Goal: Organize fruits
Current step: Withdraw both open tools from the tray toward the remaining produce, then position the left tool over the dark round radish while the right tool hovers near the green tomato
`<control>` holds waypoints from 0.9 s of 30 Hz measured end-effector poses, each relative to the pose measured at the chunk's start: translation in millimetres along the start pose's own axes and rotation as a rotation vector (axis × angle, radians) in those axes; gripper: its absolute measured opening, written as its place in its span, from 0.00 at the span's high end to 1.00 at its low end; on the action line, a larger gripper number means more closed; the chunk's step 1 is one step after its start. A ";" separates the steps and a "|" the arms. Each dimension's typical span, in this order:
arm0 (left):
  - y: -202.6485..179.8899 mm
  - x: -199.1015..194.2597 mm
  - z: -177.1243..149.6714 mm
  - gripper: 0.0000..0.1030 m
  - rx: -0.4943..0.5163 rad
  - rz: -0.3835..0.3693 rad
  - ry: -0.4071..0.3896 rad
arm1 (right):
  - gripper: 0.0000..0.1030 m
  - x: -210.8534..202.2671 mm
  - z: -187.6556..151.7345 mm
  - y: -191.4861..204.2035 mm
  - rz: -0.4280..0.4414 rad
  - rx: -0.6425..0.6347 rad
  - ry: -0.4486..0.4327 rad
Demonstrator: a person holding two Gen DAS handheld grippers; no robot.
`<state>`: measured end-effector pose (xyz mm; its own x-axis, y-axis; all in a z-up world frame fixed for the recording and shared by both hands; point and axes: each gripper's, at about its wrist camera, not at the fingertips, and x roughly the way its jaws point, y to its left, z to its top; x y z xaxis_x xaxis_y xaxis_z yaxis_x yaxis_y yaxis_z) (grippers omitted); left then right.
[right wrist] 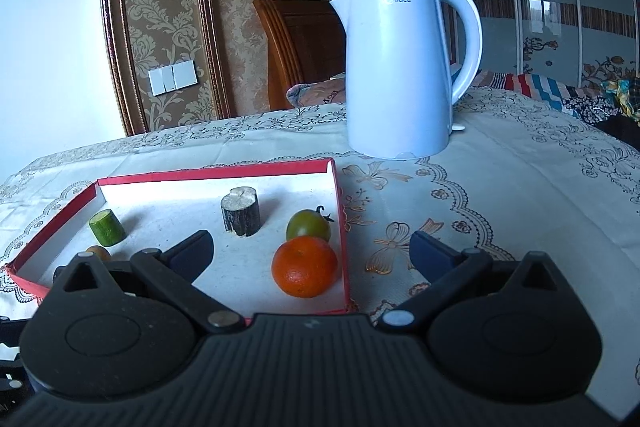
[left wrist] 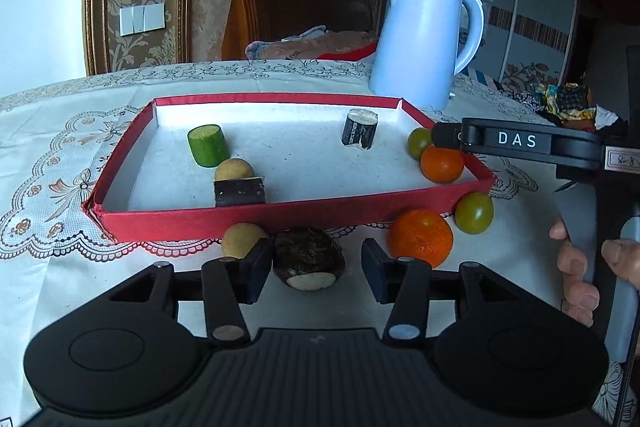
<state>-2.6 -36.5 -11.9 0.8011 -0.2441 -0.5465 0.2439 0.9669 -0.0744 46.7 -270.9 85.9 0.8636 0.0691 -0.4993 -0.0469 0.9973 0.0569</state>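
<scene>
A red tray (left wrist: pixel 280 215) with a white floor holds a green cucumber piece (left wrist: pixel 208 145), a dark sugarcane piece (left wrist: pixel 359 129), a second dark piece (left wrist: pixel 239 191), a small yellow fruit (left wrist: pixel 234 169), an orange (left wrist: pixel 442 163) and a green tomato (left wrist: pixel 419 142). On the cloth before the tray lie a yellow fruit (left wrist: pixel 242 240), a brown taro piece (left wrist: pixel 309 259), an orange (left wrist: pixel 421 237) and a green tomato (left wrist: pixel 474 213). My left gripper (left wrist: pixel 316 269) is open around the taro piece. My right gripper (right wrist: pixel 312 253) is open above the orange (right wrist: pixel 305 266) and green tomato (right wrist: pixel 309 225) in the tray (right wrist: pixel 342 227).
A white electric kettle (right wrist: pixel 400 67) stands on the lace tablecloth (right wrist: pixel 500 195) behind the tray's right corner. A wooden chair (left wrist: pixel 296 7) and a bed with bedding lie beyond the table. The person's hand (left wrist: pixel 580 267) holds the right gripper at the left view's right edge.
</scene>
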 end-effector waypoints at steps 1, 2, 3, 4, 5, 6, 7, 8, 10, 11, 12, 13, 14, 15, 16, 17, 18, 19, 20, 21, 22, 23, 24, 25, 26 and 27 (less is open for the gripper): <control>-2.3 1.2 0.1 0.53 0.010 0.000 0.001 | 0.00 -0.1 -0.4 1.0 0.000 -0.003 0.002; -4.7 2.7 0.1 0.53 0.020 -0.001 0.002 | 0.00 -0.1 -0.6 1.2 -0.001 -0.004 0.002; -6.7 4.3 0.6 0.53 0.029 0.000 0.003 | 0.00 -0.1 -0.6 1.1 -0.003 -0.003 0.001; -8.5 6.1 1.2 0.53 0.033 0.001 0.006 | 0.00 -0.5 -0.2 0.3 -0.004 0.000 0.000; -9.5 7.3 1.3 0.53 0.034 0.002 0.009 | 0.00 -0.4 0.0 -0.2 -0.006 0.003 0.001; -10.1 8.5 1.0 0.53 0.036 0.004 0.016 | 0.00 -0.4 0.1 -0.9 -0.007 0.007 0.001; -10.7 9.0 0.1 0.53 0.043 0.003 0.023 | 0.00 -0.5 0.1 -1.5 -0.007 0.011 0.001; -11.4 8.1 -0.8 0.53 0.051 0.000 0.024 | 0.00 -0.5 0.1 -1.8 -0.007 0.014 0.001; -11.8 7.1 -0.6 0.53 0.056 -0.017 0.018 | 0.00 -0.3 0.0 -1.5 -0.009 0.014 0.002; -11.5 8.6 0.3 0.53 0.051 -0.012 0.020 | 0.00 -0.3 0.0 -1.6 -0.008 0.013 0.002; -10.3 11.7 2.0 0.53 0.042 -0.010 0.030 | 0.00 -0.2 -0.1 -1.1 -0.009 0.011 0.002; -8.6 16.1 4.0 0.53 0.030 -0.018 0.049 | 0.00 0.1 -0.4 -0.7 -0.009 0.007 0.004; -6.1 19.6 5.4 0.53 0.013 -0.024 0.066 | 0.00 0.5 -0.6 -0.1 -0.009 0.003 0.006; -3.4 20.9 6.7 0.53 -0.006 -0.028 0.064 | 0.00 0.5 -0.8 0.4 -0.010 -0.001 0.007; -1.0 21.9 7.7 0.53 -0.023 -0.029 0.065 | 0.00 0.2 -0.8 0.6 -0.012 -0.002 0.005; 0.8 22.7 8.2 0.53 -0.033 -0.031 0.064 | 0.00 -0.4 -0.8 0.5 -0.012 -0.001 0.001; 1.9 23.1 8.3 0.53 -0.038 -0.030 0.063 | 0.00 -1.0 -0.9 0.6 -0.010 -0.001 -0.003; 2.8 23.0 8.3 0.53 -0.041 -0.031 0.063 | 0.00 -1.7 -0.8 0.7 -0.009 -0.003 -0.004; 2.5 22.7 8.1 0.54 -0.038 -0.028 0.062 | 0.00 -1.9 -1.0 1.0 -0.008 -0.006 -0.005; 1.9 22.4 7.8 0.56 -0.032 -0.022 0.060 | 0.00 -2.0 -1.0 1.2 -0.009 -0.009 -0.006; 1.7 22.0 7.3 0.58 -0.029 -0.026 0.059 | 0.00 -2.6 -0.9 1.1 -0.009 -0.010 -0.009; 1.1 21.4 7.0 0.61 -0.024 -0.033 0.058 | 0.00 -3.5 -0.8 0.6 -0.011 -0.010 -0.011; 0.5 20.9 6.6 0.61 -0.018 -0.033 0.057 | 0.00 -4.6 -1.1 -0.6 -0.011 -0.008 -0.009; 0.0 20.7 6.6 0.61 -0.014 -0.031 0.055 | 0.00 -6.7 -1.4 -2.5 -0.006 -0.005 -0.004; 0.1 20.5 6.4 0.61 -0.014 -0.031 0.055 | 0.00 -8.8 -2.2 -4.6 -0.002 -0.002 0.003; 0.5 20.4 6.4 0.61 -0.016 -0.032 0.054 | 0.00 -12.0 -3.7 -7.7 0.000 -0.002 0.010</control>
<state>17.3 -41.4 -17.8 0.7621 -0.2711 -0.5880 0.2597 0.9599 -0.1060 34.9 -279.2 88.2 0.8584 0.0698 -0.5082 -0.0485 0.9973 0.0552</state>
